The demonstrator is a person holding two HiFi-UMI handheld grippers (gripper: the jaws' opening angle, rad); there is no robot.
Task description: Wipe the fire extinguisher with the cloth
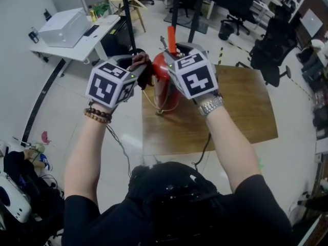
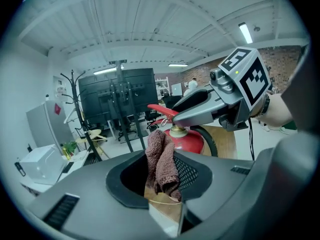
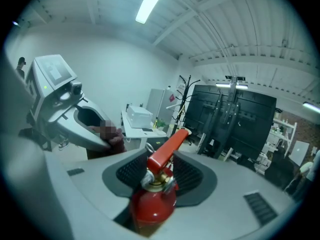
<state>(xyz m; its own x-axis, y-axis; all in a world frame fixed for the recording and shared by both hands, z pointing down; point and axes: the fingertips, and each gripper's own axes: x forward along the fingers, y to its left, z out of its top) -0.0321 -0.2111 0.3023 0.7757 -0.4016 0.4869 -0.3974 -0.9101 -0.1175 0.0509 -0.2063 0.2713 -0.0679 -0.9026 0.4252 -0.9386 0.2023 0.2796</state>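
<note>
Black sleeves (image 1: 82, 211), bead bracelet (image 1: 97, 115) (left wrist), silver watch (image 1: 210, 106)

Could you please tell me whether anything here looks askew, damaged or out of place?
Nothing stands out: the fire extinguisher stands upright on the wooden table, and the left claw holds the bunched brown cloth.

In the head view the left gripper (image 1: 137, 65) and right gripper (image 1: 174, 53) hide most of the fire extinguisher (image 1: 165, 95) and cloth (image 1: 146, 75).

The extinguisher (image 1: 168, 97) stands on the table (image 1: 241, 111), its neck between the right hand-held gripper's (image 3: 160, 176) jaws. Just left is the left hand-held gripper (image 2: 161, 181), cloth (image 2: 161, 156) between its jaws.
</note>
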